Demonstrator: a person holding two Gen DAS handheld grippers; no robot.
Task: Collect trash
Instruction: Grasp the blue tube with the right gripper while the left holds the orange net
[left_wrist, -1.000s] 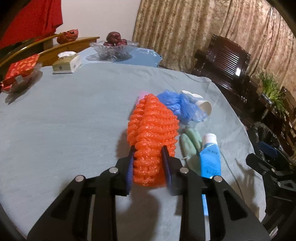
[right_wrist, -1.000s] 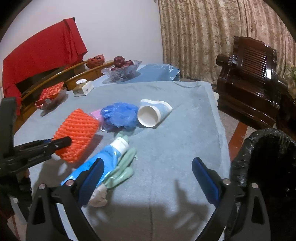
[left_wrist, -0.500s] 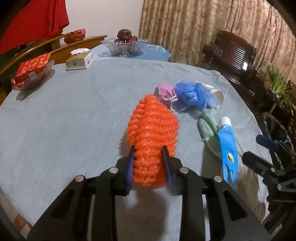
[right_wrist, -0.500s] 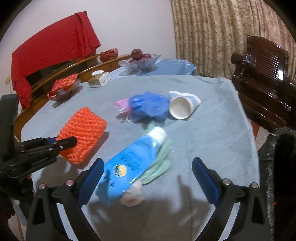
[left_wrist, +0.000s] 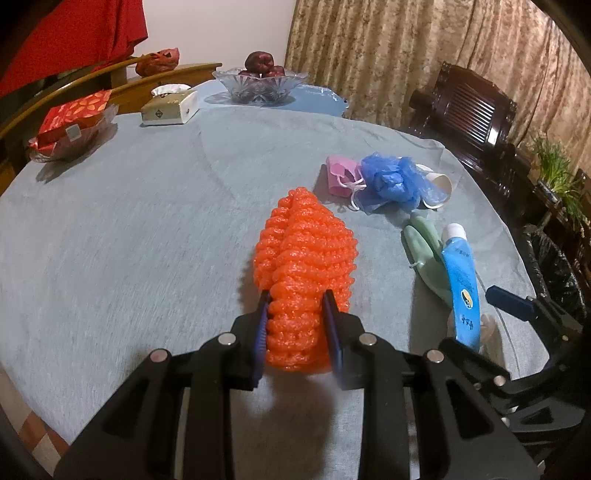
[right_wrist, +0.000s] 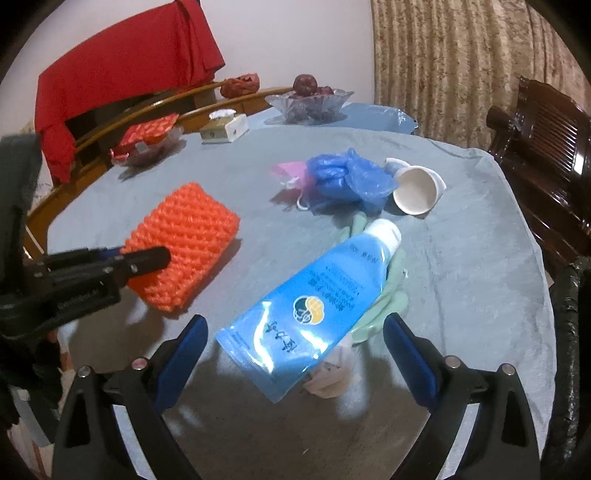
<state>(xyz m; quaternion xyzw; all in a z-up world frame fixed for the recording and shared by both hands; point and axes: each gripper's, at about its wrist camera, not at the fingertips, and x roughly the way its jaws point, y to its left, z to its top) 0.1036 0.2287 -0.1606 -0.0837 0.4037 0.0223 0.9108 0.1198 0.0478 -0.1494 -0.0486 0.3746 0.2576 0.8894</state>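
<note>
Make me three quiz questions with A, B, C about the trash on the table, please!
1. What lies on top of the green glove?
A. blue tube
B. paper cup
C. tissue box

2. What colour is the foam net in the left tongs?
A. pink
B. orange
C. white

3. How are the right tongs?
A. shut on the cup
B. shut on the tube
C. wide open, holding nothing

Answers: 1 A, the blue tube rests across the glove. 2 B, the net is bright orange. 3 C, both blue pads stand far apart with the tube lying free between them.
</note>
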